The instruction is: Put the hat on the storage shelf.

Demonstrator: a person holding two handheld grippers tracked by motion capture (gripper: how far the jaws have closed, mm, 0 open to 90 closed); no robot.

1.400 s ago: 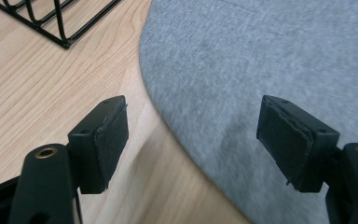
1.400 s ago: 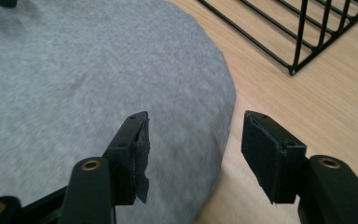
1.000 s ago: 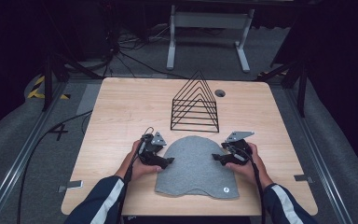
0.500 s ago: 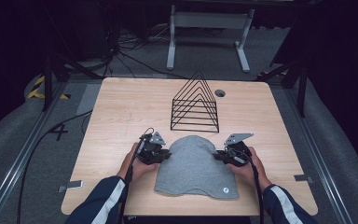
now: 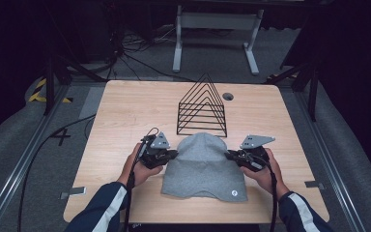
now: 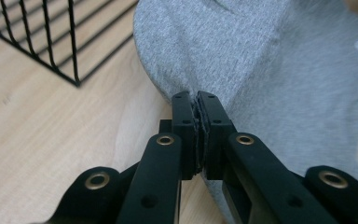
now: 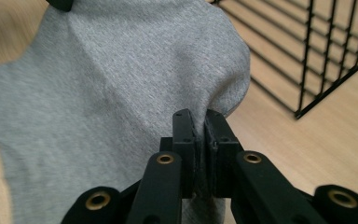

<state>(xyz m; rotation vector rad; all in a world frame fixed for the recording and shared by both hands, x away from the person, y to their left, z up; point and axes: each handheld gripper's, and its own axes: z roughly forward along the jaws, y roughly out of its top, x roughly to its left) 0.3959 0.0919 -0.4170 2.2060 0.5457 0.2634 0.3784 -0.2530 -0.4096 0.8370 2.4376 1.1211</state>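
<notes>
Wooden table [image 5: 125,125], grey carpet [image 5: 24,145], dark room

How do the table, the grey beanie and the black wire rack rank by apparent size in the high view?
1. Wooden table, largest by far.
2. Grey beanie.
3. Black wire rack, looking somewhat smaller than the beanie. It stands farther from the camera, so the order of these two is less sure.

A "4" [image 5: 62,137] — apparently — marks the floor (left of table).
</notes>
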